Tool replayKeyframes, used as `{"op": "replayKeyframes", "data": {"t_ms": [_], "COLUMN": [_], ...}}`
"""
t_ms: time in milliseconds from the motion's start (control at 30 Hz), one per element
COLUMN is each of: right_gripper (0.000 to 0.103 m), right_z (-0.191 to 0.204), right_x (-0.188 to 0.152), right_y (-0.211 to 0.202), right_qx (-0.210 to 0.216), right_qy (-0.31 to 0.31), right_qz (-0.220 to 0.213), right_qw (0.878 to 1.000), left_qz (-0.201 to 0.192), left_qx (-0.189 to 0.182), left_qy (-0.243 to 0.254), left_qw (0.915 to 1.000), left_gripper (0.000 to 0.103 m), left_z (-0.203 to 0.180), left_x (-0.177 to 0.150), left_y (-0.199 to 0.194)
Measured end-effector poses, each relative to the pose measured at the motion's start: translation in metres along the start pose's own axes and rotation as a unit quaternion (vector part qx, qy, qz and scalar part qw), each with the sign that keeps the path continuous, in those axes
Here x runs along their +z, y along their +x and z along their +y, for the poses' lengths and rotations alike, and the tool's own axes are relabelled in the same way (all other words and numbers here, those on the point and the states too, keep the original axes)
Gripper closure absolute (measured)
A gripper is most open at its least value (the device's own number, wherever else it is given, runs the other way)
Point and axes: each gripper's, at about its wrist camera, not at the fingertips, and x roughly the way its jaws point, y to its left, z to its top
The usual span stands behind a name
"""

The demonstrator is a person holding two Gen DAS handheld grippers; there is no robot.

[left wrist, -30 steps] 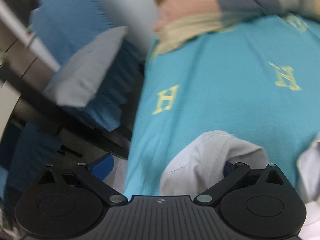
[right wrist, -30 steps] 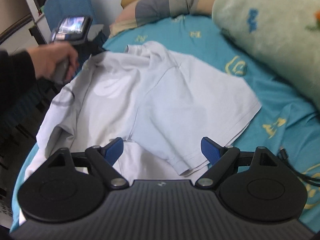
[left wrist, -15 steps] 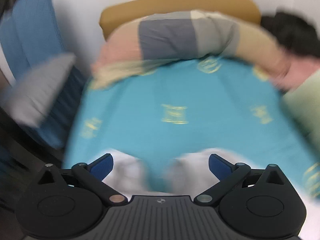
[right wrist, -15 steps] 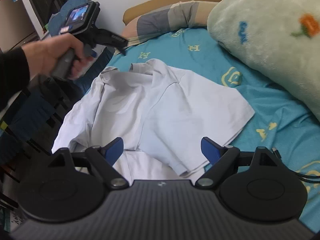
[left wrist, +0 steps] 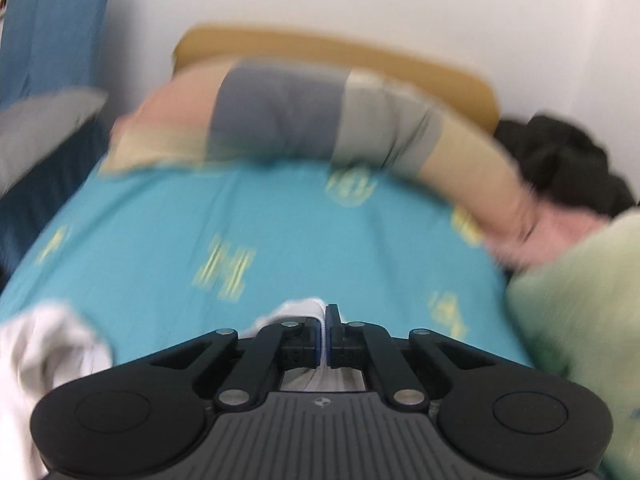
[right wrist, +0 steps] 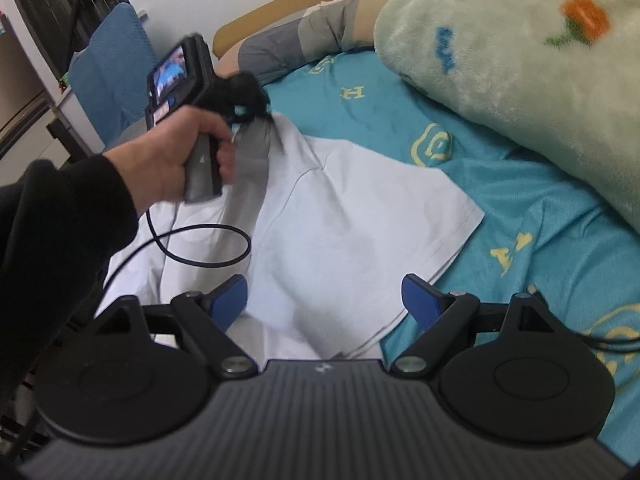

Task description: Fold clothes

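The white shirt (right wrist: 352,232) lay spread on the bed (right wrist: 520,208), on its teal sheet, at the middle of the right wrist view. The left tongs (left wrist: 325,322) had just snapped closed, and a thin bunch of the shirt's white cloth stood pinched between the pads; in the right wrist view the same tongs (right wrist: 256,114) held a gathered edge of the shirt lifted at about 10 o'clock from the shirt's centre, with a hand (right wrist: 180,164) round the grip. The right tongs (right wrist: 324,300) stood wide open over the near hem at 6 o'clock, with cloth between the two blue pads but nothing pressed.

To my eye the pinch looked narrow. If only one layer was caught, a pull across the bed could drag the shirt askew or let the cloth slip free, and the fold would come out crooked. The black cable (right wrist: 200,248) looped on the shirt at 9 o'clock could also catch under a folded flap. The big green blanket (right wrist: 520,60) at 2 o'clock lay near the shirt's far corner and left little spare room on that side.

The left wrist view was badly smeared, so I could not tell which part of the shirt the left tongs held, nor how many layers. The shirt's near edge was cut off behind the right tongs' body, and its left side was hidden by a black sleeve (right wrist: 60,240).
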Motion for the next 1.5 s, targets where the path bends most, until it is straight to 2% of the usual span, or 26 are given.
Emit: {"op": "replayKeyframes", "data": {"t_ms": [100, 167, 200, 233, 333, 433, 567, 700, 800, 867, 933, 1133, 1233, 1500], "right_gripper": [0.017, 0.017, 0.017, 0.017, 0.017, 0.017, 0.017, 0.017, 0.017, 0.017, 0.017, 0.017, 0.017, 0.017], "right_z": [-0.004, -0.005, -0.004, -0.003, 0.000, 0.006, 0.014, 0.015, 0.015, 0.016, 0.018, 0.020, 0.025, 0.057], "right_x": [0.003, 0.003, 0.002, 0.003, 0.004, 0.005, 0.002, -0.002, -0.006, -0.012, -0.019, -0.038, -0.047, -0.066], "right_y": [-0.001, 0.000, -0.001, -0.001, -0.007, -0.019, -0.038, -0.055, -0.074, -0.089, -0.100, -0.115, -0.118, -0.123], "right_qx": [-0.012, -0.017, -0.017, -0.017, -0.002, 0.018, 0.036, 0.058, 0.061, 0.047, 0.031, 0.017, 0.028, 0.041], "right_qy": [-0.004, -0.012, -0.016, -0.019, -0.029, -0.036, -0.046, -0.032, -0.021, -0.025, -0.040, -0.056, -0.061, -0.118], "right_qz": [-0.015, -0.021, -0.022, -0.023, -0.040, -0.069, -0.111, -0.112, -0.135, -0.158, -0.176, -0.190, -0.189, -0.220], "right_qw": [1.000, 1.000, 0.999, 0.999, 0.999, 0.997, 0.992, 0.991, 0.989, 0.986, 0.983, 0.980, 0.980, 0.967], "left_qz": [0.006, 0.007, 0.005, 0.002, -0.012, -0.029, -0.048, -0.079, -0.091, -0.100, -0.104, -0.108, -0.107, -0.103], "left_qx": [-0.010, -0.023, -0.031, -0.039, -0.048, -0.040, -0.009, 0.035, 0.040, 0.037, 0.039, 0.039, 0.043, 0.045], "left_qy": [-0.010, -0.029, -0.040, -0.052, -0.066, -0.048, -0.022, 0.017, 0.008, -0.003, 0.006, 0.048, 0.053, 0.013], "left_qw": [0.9999, 0.9993, 0.9987, 0.9979, 0.9966, 0.9976, 0.9986, 0.9961, 0.9950, 0.9943, 0.9938, 0.9922, 0.9919, 0.9936], "left_gripper": [0.099, 0.083, 0.065, 0.051, 0.035, 0.026, 0.022, 0.019, 0.019, 0.019, 0.018, 0.015, 0.014, 0.014], "left_z": [-0.014, -0.013, -0.008, -0.004, 0.004, 0.015, 0.030, 0.045, 0.051, 0.053, 0.049, 0.036, 0.039, 0.062], "left_x": [0.003, 0.000, -0.003, -0.006, -0.017, -0.035, -0.071, -0.103, -0.117, -0.129, -0.145, -0.199, -0.220, -0.229], "left_y": [0.006, 0.000, -0.008, -0.017, -0.055, -0.115, -0.218, -0.309, -0.356, -0.384, -0.407, -0.446, -0.445, -0.438]}}
